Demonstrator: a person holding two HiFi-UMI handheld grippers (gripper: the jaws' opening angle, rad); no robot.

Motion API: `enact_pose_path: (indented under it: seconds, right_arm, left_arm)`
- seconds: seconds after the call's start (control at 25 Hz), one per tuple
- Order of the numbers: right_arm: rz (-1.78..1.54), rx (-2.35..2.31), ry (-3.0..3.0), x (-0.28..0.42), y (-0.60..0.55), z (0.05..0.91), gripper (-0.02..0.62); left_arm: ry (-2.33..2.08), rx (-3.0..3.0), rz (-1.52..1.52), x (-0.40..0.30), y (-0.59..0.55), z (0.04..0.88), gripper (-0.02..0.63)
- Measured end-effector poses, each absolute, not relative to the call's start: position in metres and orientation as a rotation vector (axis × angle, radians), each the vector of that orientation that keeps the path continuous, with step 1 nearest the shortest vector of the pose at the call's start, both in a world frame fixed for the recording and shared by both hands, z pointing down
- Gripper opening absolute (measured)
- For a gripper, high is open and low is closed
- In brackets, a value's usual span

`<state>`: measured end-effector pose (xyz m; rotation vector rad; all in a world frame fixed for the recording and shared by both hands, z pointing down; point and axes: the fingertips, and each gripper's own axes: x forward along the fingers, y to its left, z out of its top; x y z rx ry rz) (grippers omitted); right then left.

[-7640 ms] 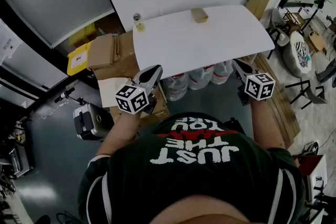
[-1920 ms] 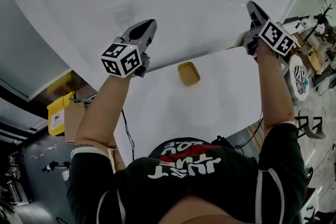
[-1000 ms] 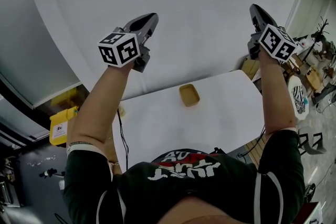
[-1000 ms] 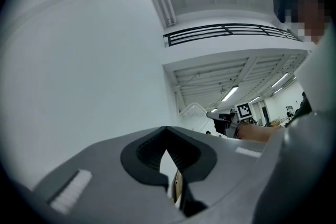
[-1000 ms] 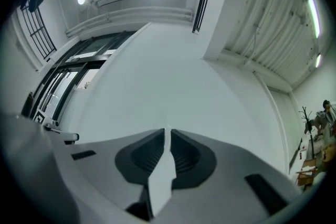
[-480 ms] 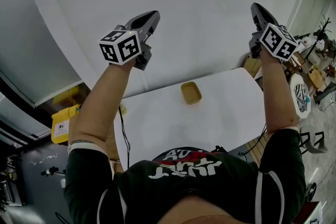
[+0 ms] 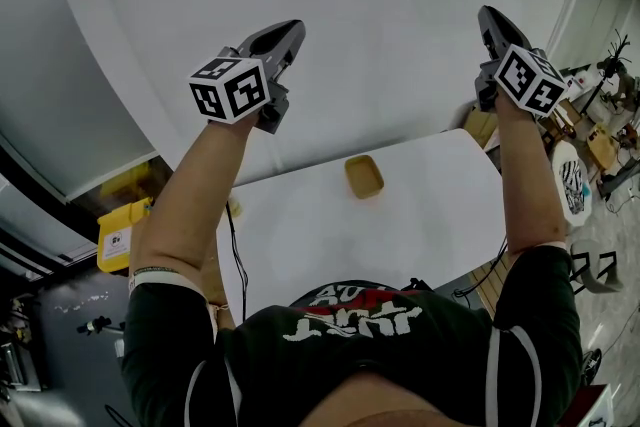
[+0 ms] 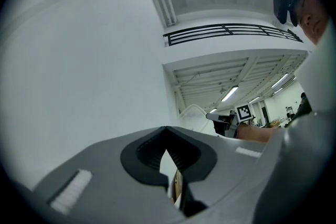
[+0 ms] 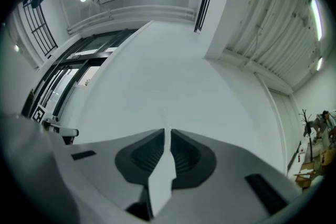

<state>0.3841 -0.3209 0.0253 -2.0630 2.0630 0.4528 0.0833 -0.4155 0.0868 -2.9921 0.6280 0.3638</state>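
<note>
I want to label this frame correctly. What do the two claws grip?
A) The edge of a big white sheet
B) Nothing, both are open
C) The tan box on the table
A: in each gripper view the jaws are shut on a thin edge of the white sheet, with the left claw and the right claw raised, while the tan box lies apart on the table.

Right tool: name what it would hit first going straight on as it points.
Probably the white wall: the right tool, jaws together, points up at it with nothing in between. The gap to it is hard to judge.
</note>
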Motion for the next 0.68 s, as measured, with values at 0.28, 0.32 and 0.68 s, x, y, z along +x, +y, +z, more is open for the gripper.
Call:
enact_pose_path:
  seconds: [0.28, 0.32, 0.68]
  right_arm:
    - [0.464, -2.07, 2.061, 0.381, -0.316, 0.026, 0.04]
    - [0.463, -2.07, 2.062, 0.381, -0.317, 0.026, 0.04]
    - [0.461, -2.079, 2.069, 0.383, -0.326, 0.03, 0.04]
  left_arm:
    - [0.625, -2.988, 0.368, 0.082, -0.41, 0.087, 0.006]
    - [0.625, -2.989, 0.366, 0.082, -0.411, 0.087, 0.006]
    - [0.629, -2.994, 0.357, 0.084, -0.418, 0.09, 0.006]
